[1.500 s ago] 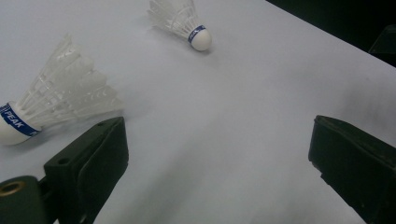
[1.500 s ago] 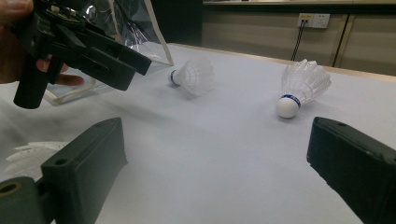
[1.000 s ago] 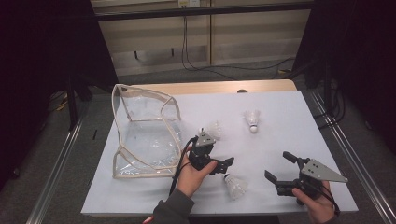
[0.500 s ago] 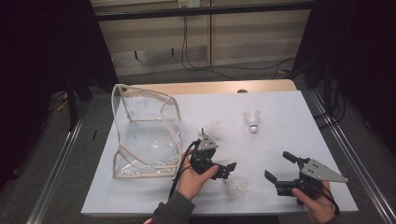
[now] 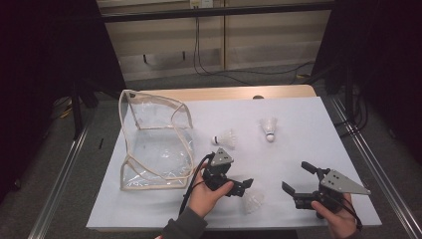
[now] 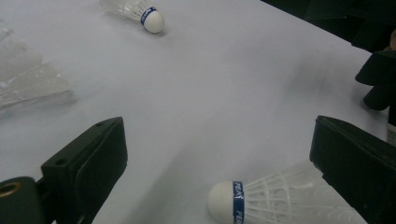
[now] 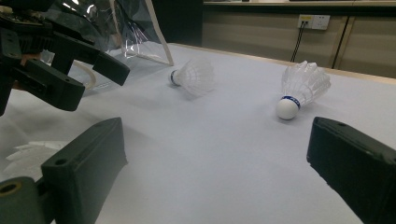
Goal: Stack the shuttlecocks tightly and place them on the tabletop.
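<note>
Dim room with a beige wall and cables at the back, and I'm working over a white table (image 5: pixel 298 124) with a clear zip bag (image 5: pixel 154 144) standing open on the left side. Three shuttlecocks are out: the near shuttle (image 5: pixel 253 200) lies on its side just beside my left gripper (image 5: pixel 242 186), one more mid shuttle (image 5: pixel 225 139) sits next to the bag, and the far shuttle (image 5: pixel 268 128) rests further back, well apart from both. Left jaws are spread wide with nothing in them, and in the left gripper view the near shuttle (image 6: pixel 280 198) lies low between them, cork pointing left and skirt up against the right jaw. Right gripper (image 5: pixel 296 187) hangs off to the side, jaws wide open too, holding nothing. These things weigh next to nothing and the feather skirt looks crushable, so I reckon squeezing the skirt is a bad idea, it'd flex or deform. The cork nose looks firm but round and a bit slick, so it could squirt out. My pick would be to close gently around the blue band just behind the cork, where it looks stiffest.
</note>
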Motion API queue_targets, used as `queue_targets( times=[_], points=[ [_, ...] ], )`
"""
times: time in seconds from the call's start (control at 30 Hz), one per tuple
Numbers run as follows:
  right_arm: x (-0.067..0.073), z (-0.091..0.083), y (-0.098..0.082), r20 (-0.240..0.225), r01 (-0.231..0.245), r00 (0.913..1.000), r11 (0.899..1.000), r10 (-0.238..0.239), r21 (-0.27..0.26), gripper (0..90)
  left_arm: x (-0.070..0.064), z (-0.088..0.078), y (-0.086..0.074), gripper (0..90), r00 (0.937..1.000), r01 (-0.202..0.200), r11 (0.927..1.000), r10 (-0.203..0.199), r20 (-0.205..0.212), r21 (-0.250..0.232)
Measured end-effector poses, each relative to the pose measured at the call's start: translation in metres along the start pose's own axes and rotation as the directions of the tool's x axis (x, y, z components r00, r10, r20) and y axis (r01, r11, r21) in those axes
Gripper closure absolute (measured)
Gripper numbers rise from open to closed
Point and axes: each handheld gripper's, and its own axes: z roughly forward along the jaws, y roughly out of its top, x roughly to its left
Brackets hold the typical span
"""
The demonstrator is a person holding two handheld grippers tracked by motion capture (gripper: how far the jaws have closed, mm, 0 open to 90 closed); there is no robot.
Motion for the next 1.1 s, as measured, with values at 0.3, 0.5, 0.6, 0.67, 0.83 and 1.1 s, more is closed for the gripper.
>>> queue_targets(
  times=[0.3, 0.5, 0.6, 0.67, 0.83, 1.1],
  points=[
    [0.0, 0.0, 0.0, 0.001, 0.002, 1.0, 1.0, -0.002, 0.001, 3.6, -0.002, -0.001, -0.005, 4.4, 0.9999, 0.0, 1.0, 0.0, 0.012, 0.006],
    [0.0, 0.0, 0.0, 0.001, 0.002, 1.0, 1.0, -0.002, 0.001, 3.6, -0.004, -0.002, -0.008, 4.3, 0.9999, 0.002, 1.0, -0.002, 0.016, 0.008],
    [0.0, 0.0, 0.0, 0.001, 0.002, 1.0, 1.0, -0.002, 0.001, 3.6, -0.004, -0.003, -0.01, 4.3, 0.9999, -0.006, 0.9999, 0.006, 0.015, 0.015],
    [0.0, 0.0, 0.0, 0.0, 0.001, 1.0, 1.0, -0.001, 0.001, 3.6, -0.005, -0.004, -0.011, 4.3, 0.9999, -0.005, 0.9999, 0.005, 0.015, 0.013],
    [0.0, 0.0, 0.0, 0.001, 0.001, 1.0, 1.0, -0.001, 0.0, 3.6, -0.006, -0.006, -0.015, 4.3, 0.9996, -0.013, 0.9996, 0.013, 0.026, 0.027],
    [0.0, 0.0, 0.0, 0.001, -0.005, 1.0, 1.0, 0.005, 0.0, 3.6, -0.004, -0.012, -0.02, 4.3, 0.9992, -0.026, 0.9992, 0.025, 0.031, 0.031]
  ],
)
